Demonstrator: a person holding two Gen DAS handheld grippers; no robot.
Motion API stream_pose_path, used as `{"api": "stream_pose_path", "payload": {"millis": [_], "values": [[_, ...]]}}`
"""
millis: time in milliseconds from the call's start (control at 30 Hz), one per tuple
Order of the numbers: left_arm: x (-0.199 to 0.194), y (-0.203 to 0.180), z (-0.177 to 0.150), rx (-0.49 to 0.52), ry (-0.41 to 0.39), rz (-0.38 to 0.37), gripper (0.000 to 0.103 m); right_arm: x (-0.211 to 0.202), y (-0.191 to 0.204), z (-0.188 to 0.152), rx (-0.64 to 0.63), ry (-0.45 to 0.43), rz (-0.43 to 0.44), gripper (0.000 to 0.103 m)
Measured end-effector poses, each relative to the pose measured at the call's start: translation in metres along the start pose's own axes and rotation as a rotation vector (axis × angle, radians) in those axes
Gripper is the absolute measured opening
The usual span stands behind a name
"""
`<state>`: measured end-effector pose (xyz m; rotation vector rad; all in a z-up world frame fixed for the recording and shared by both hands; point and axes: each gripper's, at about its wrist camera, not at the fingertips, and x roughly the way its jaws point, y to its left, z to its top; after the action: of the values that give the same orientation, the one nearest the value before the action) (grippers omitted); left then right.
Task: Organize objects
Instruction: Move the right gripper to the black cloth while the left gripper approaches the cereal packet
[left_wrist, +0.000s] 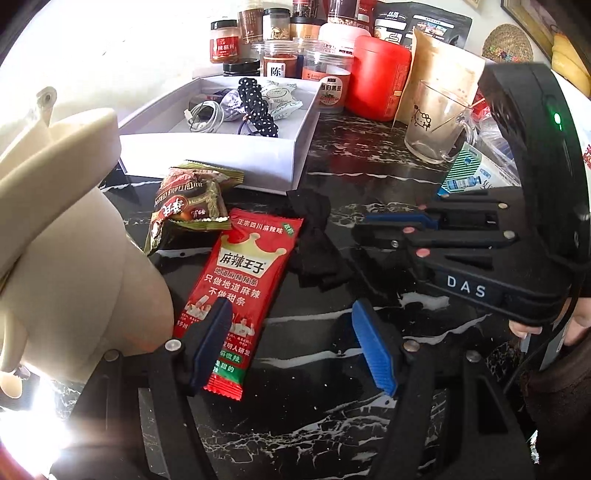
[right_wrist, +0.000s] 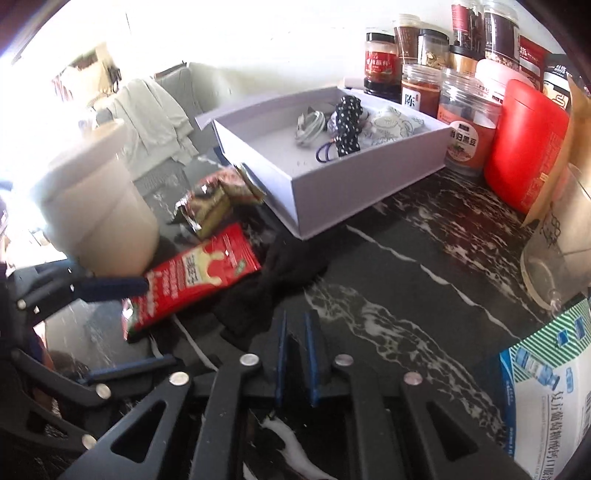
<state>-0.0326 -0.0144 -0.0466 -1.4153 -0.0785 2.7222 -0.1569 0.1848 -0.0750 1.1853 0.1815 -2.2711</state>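
left gripper (left_wrist: 295, 347) jaws half open and empty, red snack packet (left_wrist: 236, 291) lying under the left pad on the marble tabletop (left_wrist: 369, 177), right gripper (right_wrist: 295, 354) jaws nearly closed on nothing, black cloth (right_wrist: 258, 295) just ahead of them, white box (right_wrist: 332, 177) further beyond

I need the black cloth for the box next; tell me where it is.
The black cloth lies on the dark marble table, just right of the red snack packet and in front of the white box.
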Motion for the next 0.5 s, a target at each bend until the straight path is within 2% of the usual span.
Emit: {"api": "stream_pose_path", "payload": {"millis": [67, 100, 400, 467, 500], "values": [[-0.001, 0.001, 0.0, -0.001, 0.004, -0.002, 0.067, 0.001, 0.002, 0.005, -0.005, -0.011, 0.002, 0.049], [-0.001, 0.001, -0.001, -0.003, 0.007, -0.004, 0.067, 0.003, 0.004, 0.008, -0.009, -0.014, 0.003, 0.051], [-0.003, 0.006, -0.001, -0.008, 0.011, -0.012, 0.067, 0.031, 0.016, 0.022, -0.04, 0.046, 0.016, 0.05], [-0.002, 0.006, -0.001, -0.008, 0.012, -0.02, 0.067, 0.031, 0.02, 0.021, -0.068, 0.042, -0.027, 0.021], [-0.002, 0.006, 0.0, -0.007, 0.014, -0.024, 0.067, 0.031, 0.021, 0.021, -0.086, 0.05, -0.046, 0.021]]}}
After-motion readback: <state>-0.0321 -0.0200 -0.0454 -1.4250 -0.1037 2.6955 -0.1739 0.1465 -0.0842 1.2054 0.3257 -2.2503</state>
